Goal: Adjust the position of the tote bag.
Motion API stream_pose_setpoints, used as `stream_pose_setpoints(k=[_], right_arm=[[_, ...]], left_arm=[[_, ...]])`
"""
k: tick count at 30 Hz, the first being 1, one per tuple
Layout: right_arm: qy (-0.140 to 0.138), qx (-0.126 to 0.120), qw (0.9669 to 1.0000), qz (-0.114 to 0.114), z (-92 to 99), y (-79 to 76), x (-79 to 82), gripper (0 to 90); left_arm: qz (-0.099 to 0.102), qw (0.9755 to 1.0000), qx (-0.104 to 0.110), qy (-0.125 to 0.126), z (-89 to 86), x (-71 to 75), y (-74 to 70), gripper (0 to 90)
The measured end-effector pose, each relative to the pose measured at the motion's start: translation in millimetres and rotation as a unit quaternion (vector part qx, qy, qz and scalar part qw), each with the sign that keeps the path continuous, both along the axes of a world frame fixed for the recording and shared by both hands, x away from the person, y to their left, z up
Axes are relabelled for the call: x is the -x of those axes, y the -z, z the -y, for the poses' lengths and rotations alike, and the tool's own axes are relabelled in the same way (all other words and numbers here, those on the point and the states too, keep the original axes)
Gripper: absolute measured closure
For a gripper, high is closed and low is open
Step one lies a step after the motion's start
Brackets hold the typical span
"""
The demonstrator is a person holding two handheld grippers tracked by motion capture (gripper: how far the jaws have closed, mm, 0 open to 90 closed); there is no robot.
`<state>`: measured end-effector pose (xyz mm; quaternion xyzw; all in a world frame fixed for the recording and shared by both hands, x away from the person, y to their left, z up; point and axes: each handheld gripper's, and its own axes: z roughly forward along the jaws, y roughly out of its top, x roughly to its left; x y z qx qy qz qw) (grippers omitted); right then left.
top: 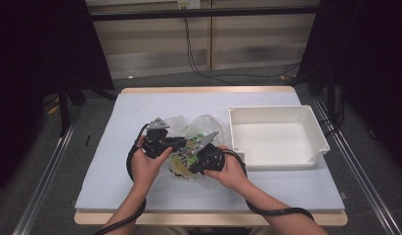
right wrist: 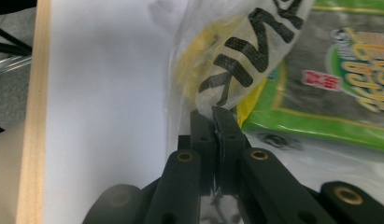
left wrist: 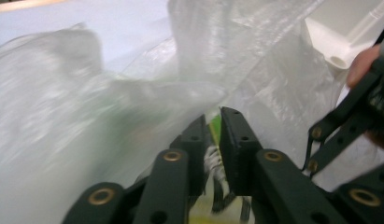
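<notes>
A clear plastic bag (top: 204, 125) lies at the table's middle with a green snack packet (top: 193, 144) and yellow packaging inside. My left gripper (top: 181, 143) points right into the bag; in the left gripper view its jaws (left wrist: 215, 116) stand a narrow gap apart, with crumpled bag film (left wrist: 133, 93) and a strip of green showing between them. My right gripper (top: 185, 166) comes in from the right, and its jaws (right wrist: 212, 114) are shut on the edge of the bag (right wrist: 199, 70), next to the green packet (right wrist: 330, 70). The right gripper's black jaws (left wrist: 339, 126) also show close by in the left gripper view.
A white plastic bin (top: 277, 134) stands to the right of the bag, its corner (left wrist: 339, 28) near the grippers. The table's blue-white mat (top: 140, 107) spreads to the left and behind. The wooden front edge (right wrist: 33, 116) runs close to the right gripper.
</notes>
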<state>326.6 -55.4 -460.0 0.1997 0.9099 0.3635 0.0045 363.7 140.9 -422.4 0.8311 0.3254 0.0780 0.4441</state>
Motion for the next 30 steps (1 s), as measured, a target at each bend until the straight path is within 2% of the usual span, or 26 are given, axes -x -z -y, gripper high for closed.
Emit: stream_pose_setpoints(k=[2,4,6,8,9,10,11,13,15,17,21,23,24,26,28,30], right_arm=[[-0.010,0.002,0.9999,0.001,-3.2,0.9,2.5,88.2],[-0.015,-0.002,0.9999,0.003,-4.4,1.4,4.0,88.1],[-0.019,-0.002,0.9998,-0.004,-4.8,0.9,5.9,88.1],[-0.024,-0.004,0.9997,-0.003,-4.5,0.8,6.9,88.1],[-0.024,-0.004,0.9997,-0.004,-4.1,0.6,7.8,88.1],[-0.028,-0.005,0.9996,-0.002,-3.1,0.8,7.8,88.1],[-0.027,-0.007,0.9996,-0.005,-2.3,0.6,8.5,88.2],[-0.025,-0.006,0.9997,-0.004,1.0,0.6,7.8,88.1],[-0.024,-0.009,0.9997,-0.005,3.9,1.6,6.3,88.5],[-0.022,-0.008,0.9997,-0.007,6.4,2.3,5.6,89.0],[-0.017,0.002,0.9998,-0.003,14.8,4.4,4.1,89.8],[-0.008,0.003,0.9999,-0.007,22.0,5.3,2.1,89.9],[-0.006,0.001,1.0000,-0.004,24.1,5.7,1.4,89.9],[0.004,0.002,1.0000,-0.008,29.8,6.2,0.6,90.0],[0.007,0.005,0.9999,-0.005,34.6,7.8,-0.9,90.0],[0.015,0.006,0.9998,-0.011,39.4,9.4,-0.7,90.0]], left_arm=[[-0.006,1.0000,-0.001,0.007,3.2,-5.2,8.1,69.2],[0.002,0.9998,-0.020,0.010,4.7,-7.3,14.9,69.0],[0.001,0.9993,-0.039,0.000,3.0,-10.9,21.7,72.4],[0.001,0.9972,-0.075,-0.007,-3.5,-14.4,26.3,80.7],[-0.007,0.9970,-0.076,-0.011,-6.7,-15.6,29.0,83.3],[-0.012,0.9969,-0.074,-0.024,-8.4,-15.2,31.4,85.9],[-0.018,0.9954,-0.090,-0.025,-12.6,-15.6,33.7,90.0],[-0.029,0.9951,-0.090,-0.032,-18.0,-15.0,36.6,90.0],[-0.041,0.9952,-0.076,-0.046,-25.1,-14.3,37.2,90.0],[-0.043,0.9946,-0.082,-0.045,-31.6,-14.0,35.8,90.0],[-0.053,0.9931,-0.086,-0.060,-40.8,-9.8,36.6,90.0],[-0.061,0.9919,-0.094,-0.059,-44.4,-7.5,38.5,90.0],[-0.067,0.9918,-0.096,-0.051,-46.7,-6.6,39.7,90.0],[-0.071,0.9920,-0.090,-0.052,-47.9,-4.2,42.4,90.0],[-0.071,0.9908,-0.103,-0.052,-49.1,-2.8,42.5,90.0],[-0.082,0.9902,-0.102,-0.050,-51.1,-1.3,43.3,90.0]])
